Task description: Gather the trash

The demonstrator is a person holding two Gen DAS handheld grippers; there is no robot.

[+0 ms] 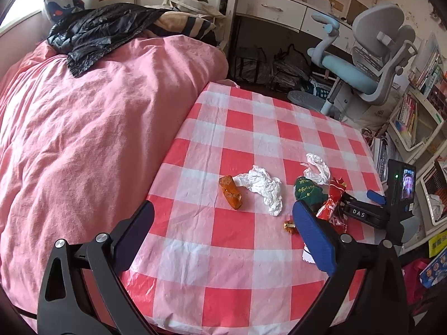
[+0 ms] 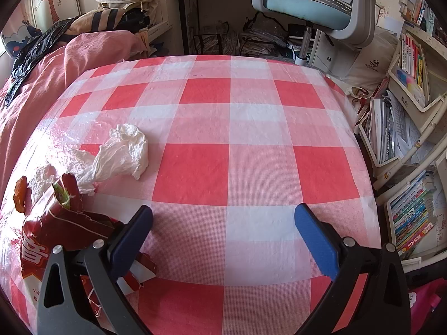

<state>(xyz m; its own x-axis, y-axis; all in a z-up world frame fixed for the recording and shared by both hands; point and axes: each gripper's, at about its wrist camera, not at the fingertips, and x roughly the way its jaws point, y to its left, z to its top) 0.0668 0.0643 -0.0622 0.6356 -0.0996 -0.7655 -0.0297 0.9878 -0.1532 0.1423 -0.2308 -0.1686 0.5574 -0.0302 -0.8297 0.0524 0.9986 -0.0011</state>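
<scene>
Right wrist: red wrapper (image 2: 56, 231) touches tool (image 2: 223, 223).

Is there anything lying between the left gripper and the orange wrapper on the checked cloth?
Nothing visible. The left gripper is open, and only bare checked cloth lies between its fingers and the orange wrapper. The crumpled white tissue lies just right of the wrapper, and a small gold wrapper sits by the right finger.

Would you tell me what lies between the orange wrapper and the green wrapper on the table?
A crumpled white tissue lies between the orange wrapper and green wrapper, seen in the left wrist view.
</scene>
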